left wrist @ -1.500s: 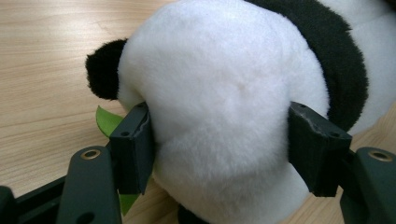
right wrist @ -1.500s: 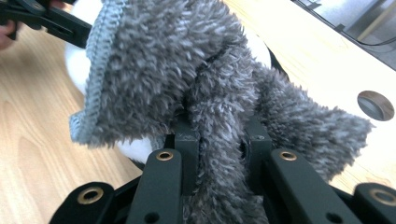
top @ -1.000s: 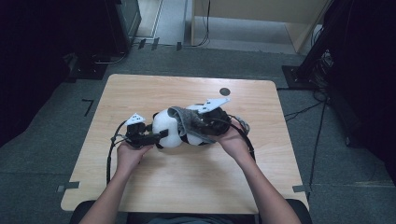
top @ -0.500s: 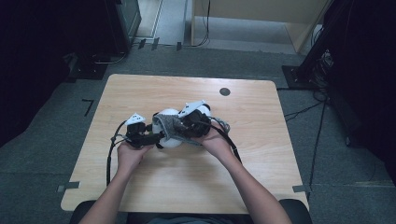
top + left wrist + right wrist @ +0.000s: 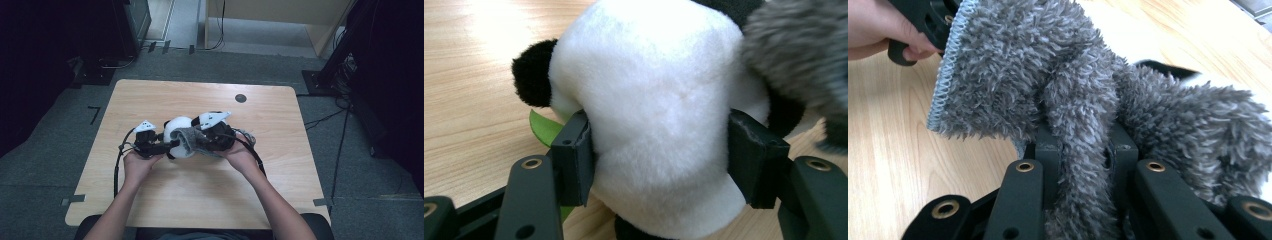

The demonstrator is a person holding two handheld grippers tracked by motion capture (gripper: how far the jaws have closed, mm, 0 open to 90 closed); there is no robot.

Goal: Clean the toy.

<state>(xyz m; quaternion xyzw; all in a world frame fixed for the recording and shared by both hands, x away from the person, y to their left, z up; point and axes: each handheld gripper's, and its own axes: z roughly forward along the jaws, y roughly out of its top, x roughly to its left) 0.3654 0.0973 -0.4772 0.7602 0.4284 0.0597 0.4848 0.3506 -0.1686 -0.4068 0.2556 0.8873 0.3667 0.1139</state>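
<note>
I judge the wiping about midway: my right tongs point(image 5: 200, 141) are clamped tight on a fold of the grey cloth point(image 5: 1083, 95), which drapes over the panda point(image 5: 659, 105). My left tongs point(image 5: 659, 160), half open, have just been closing and now squeeze the panda's white body from both sides. In the high view the panda point(image 5: 176, 131) sits mid-frame on the table point(image 5: 165, 200), between the two tongs.

On the bench point(image 5: 150, 100), left claw point(image 5: 167, 145) meets a white plush toy point(image 5: 176, 131); right claw point(image 5: 200, 140) lays grey cloth point(image 5: 192, 141) over it.
</note>
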